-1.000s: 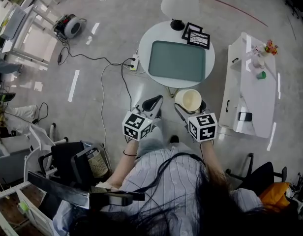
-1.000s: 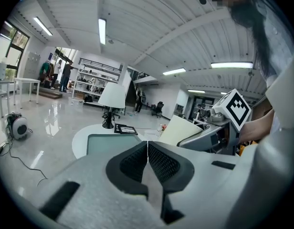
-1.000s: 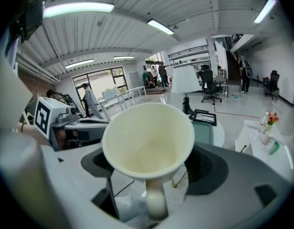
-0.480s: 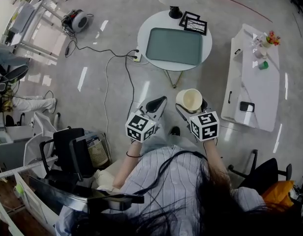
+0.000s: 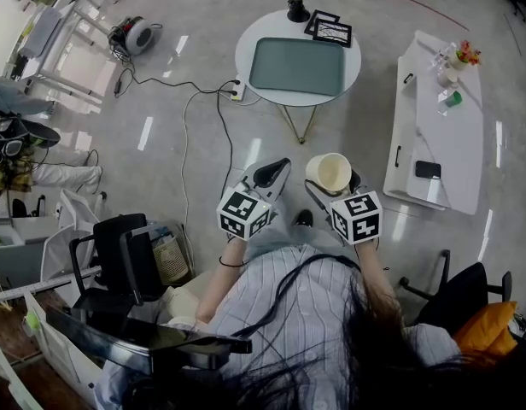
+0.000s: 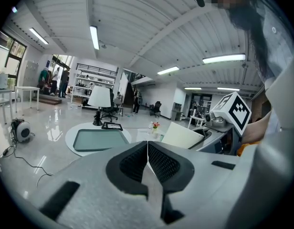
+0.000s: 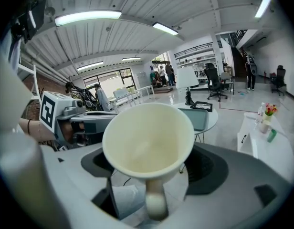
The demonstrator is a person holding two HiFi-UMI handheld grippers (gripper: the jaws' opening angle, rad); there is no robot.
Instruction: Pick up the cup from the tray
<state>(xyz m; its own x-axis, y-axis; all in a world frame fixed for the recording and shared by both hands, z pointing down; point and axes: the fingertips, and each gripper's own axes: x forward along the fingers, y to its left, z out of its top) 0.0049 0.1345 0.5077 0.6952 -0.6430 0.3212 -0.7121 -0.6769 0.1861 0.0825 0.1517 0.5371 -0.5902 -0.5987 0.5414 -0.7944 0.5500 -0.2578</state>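
- Down at the lower middle of the head view, my right gripper [image 5: 333,188] has the cup [image 5: 329,172] clamped between its jaws, just ahead of its marker cube [image 5: 356,218].
- Right gripper view is clearest: the jaws sit on either side of the cup's body, the handle [image 7: 155,199] hangs down toward the camera, and the mouth faces the lens. It's a plain cream cup, and I can see right down inside.
- My left gripper [image 5: 268,176] is just beside it on the left, at about the same height in the frame. Its own view shows the jaws pressed together, with the ribbed pads [image 6: 162,162] meeting down the middle and holding nothing.
- So the cup is up in the air over the grey floor, well apart from the tray [image 5: 297,66].
- That tray is green-grey and lies flat on the round table [image 5: 246,51] at the top centre of the head view.
- Behind the tray are two black picture frames [image 5: 330,29] and a lamp base [image 5: 297,11], near the top edge.
- Over on the right is a long white cabinet [image 5: 442,135] with a phone [image 5: 428,170] on it, and flowers [image 5: 466,55] at its far end.
- A cable reel [image 5: 135,35] sits on the floor at the upper left, and its cord runs to a power strip [image 5: 237,92] beside the table.
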